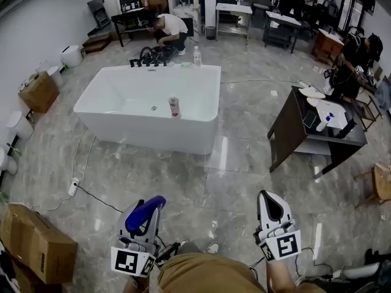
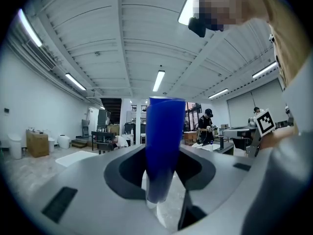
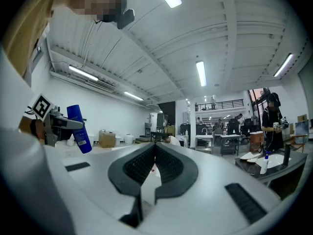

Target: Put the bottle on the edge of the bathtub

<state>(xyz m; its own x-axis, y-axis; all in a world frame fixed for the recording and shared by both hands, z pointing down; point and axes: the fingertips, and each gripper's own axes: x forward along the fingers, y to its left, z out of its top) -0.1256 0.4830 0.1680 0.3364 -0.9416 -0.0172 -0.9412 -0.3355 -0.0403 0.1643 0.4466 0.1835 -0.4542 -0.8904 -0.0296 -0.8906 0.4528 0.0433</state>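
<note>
A blue bottle (image 1: pixel 146 211) stands upright between the jaws of my left gripper (image 1: pixel 148 217), which is shut on it low in the head view. In the left gripper view the blue bottle (image 2: pixel 164 146) fills the gap of the left gripper (image 2: pixel 164 155). My right gripper (image 1: pixel 273 207) is shut and empty, its tips meeting in the right gripper view (image 3: pixel 155 148), where the blue bottle (image 3: pixel 79 127) shows at far left. The white bathtub (image 1: pixel 146 116) sits a few steps ahead. A small bottle (image 1: pixel 175 107) stands on its near rim and a pale bottle (image 1: pixel 197 56) at its far end.
A dark table (image 1: pixel 299 133) with bottles and cloths stands to the right of the tub. Cardboard boxes (image 1: pixel 33 240) lie at my left, another box (image 1: pixel 38 91) by the wall. A power strip and cable (image 1: pixel 74 185) cross the floor. One person (image 1: pixel 171 29) crouches behind the tub.
</note>
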